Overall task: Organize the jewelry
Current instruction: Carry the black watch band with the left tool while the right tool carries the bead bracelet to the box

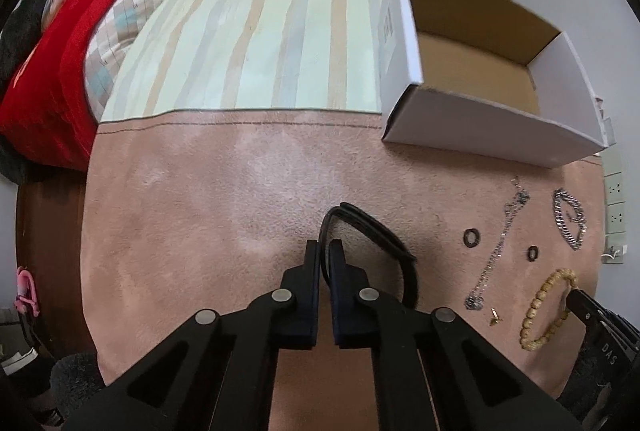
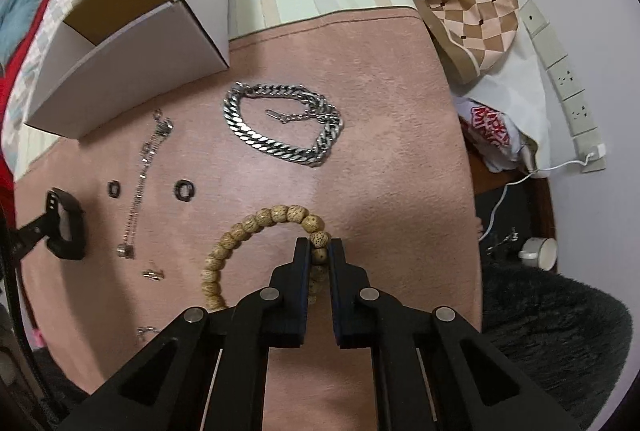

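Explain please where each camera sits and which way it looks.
Left wrist: on the left gripper, looking steeply down at the pink mat; its fingers pinch a black cord.
Right wrist: on the right gripper, looking straight down; its fingers clamp the bead bracelet.
Shared: bracelet, steel chain, white box, each other's gripper.

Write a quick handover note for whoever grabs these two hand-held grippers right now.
Left hand-held gripper: shut on a black band.
Right hand-held gripper: shut on the wooden bead bracelet.
On the pink mat: silver curb chain, thin chain, two dark rings, small clasps.
White box: nothing visible inside.
Left: everything still goes into the box.
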